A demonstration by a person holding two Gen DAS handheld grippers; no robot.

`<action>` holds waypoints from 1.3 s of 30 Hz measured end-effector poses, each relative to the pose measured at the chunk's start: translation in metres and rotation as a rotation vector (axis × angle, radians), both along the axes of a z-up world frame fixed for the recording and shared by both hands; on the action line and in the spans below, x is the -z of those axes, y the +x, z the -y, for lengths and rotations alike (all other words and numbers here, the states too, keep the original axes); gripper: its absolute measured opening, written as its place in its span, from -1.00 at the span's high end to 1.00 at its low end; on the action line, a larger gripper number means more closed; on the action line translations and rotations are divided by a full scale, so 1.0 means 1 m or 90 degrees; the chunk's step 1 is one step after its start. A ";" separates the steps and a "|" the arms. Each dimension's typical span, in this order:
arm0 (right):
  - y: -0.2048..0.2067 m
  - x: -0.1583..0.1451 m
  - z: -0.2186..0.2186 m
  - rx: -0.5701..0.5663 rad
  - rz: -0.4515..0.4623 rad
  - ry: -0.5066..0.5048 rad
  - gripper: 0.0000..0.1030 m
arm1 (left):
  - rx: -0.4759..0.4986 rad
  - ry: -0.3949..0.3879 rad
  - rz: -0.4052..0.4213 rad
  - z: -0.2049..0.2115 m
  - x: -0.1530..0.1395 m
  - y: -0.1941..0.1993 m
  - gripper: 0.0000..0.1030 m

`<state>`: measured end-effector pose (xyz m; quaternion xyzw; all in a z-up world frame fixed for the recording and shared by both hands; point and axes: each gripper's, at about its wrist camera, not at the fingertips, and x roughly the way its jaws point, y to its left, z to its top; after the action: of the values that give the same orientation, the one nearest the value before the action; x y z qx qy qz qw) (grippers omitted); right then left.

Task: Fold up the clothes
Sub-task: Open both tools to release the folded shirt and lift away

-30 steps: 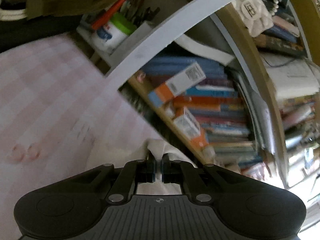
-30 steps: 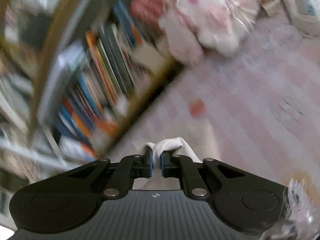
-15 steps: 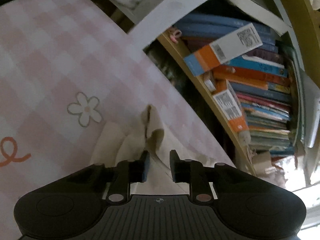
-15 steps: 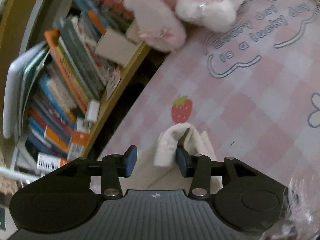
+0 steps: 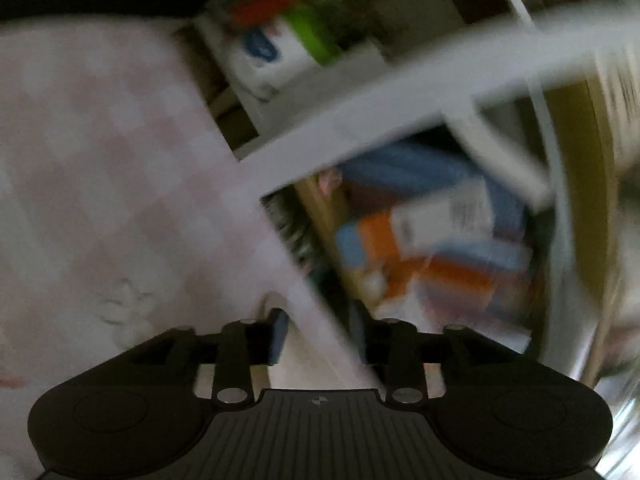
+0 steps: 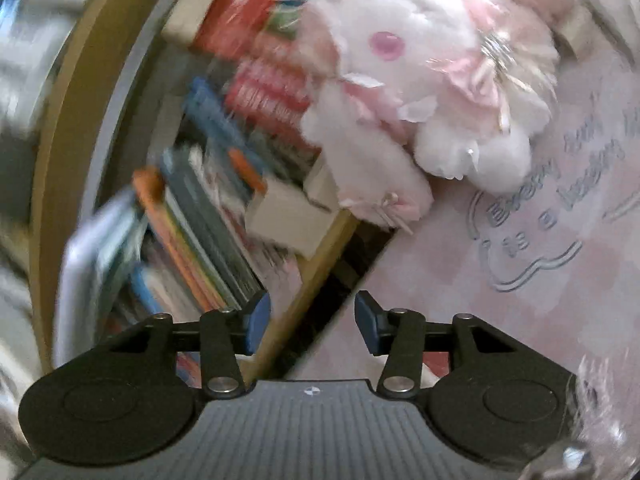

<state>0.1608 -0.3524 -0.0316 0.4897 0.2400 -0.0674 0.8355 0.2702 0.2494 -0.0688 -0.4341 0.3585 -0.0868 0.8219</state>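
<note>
I'm looking over a pink checked surface [image 5: 100, 168] that runs up against a bookshelf [image 6: 192, 216] crammed with books, with a big white and pink plush toy [image 6: 420, 80] slumped at the far edge in my right view. Both views are smeared with motion. A second ago each pair of tongs was pinched on a fold of cream cloth; half a second ago they were parting with the cloth standing between them. Now my left tongs [image 5: 318, 336] are spread wide and hold nothing, and my right tongs [image 6: 312, 322] likewise. The cloth [image 5: 308, 372] shows only as a pale patch low between the left fingers, lying on the surface. I judge this fold has been let go, though I can't see how neatly it lies
</note>
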 end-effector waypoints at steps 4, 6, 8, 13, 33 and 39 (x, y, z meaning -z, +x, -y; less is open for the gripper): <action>-0.024 0.008 -0.024 -0.105 -0.084 -0.131 0.09 | 0.070 0.120 -0.039 0.011 0.004 -0.018 -0.13; -0.036 0.014 -0.040 -0.154 -0.108 -0.198 0.09 | 0.083 0.150 -0.042 0.012 0.005 -0.029 -0.13; -0.039 0.013 -0.062 -0.208 -0.121 -0.281 0.09 | 0.096 0.168 -0.034 0.015 0.004 -0.039 -0.13; -0.015 0.012 -0.125 -0.304 -0.124 -0.470 0.10 | 0.187 0.250 0.023 0.058 -0.011 -0.049 -0.12; 0.047 -0.030 -0.130 -0.207 -0.031 -0.505 0.14 | 0.533 0.492 0.162 0.234 -0.014 -0.061 -0.11; -0.001 0.016 -0.193 -0.390 -0.053 -0.714 0.13 | 0.546 0.529 0.163 0.252 -0.015 -0.055 -0.12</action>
<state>0.1601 -0.1595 -0.0471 -0.1156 0.3295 0.0400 0.9362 0.2150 -0.0022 -0.0540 0.1198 0.4038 -0.3140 0.8509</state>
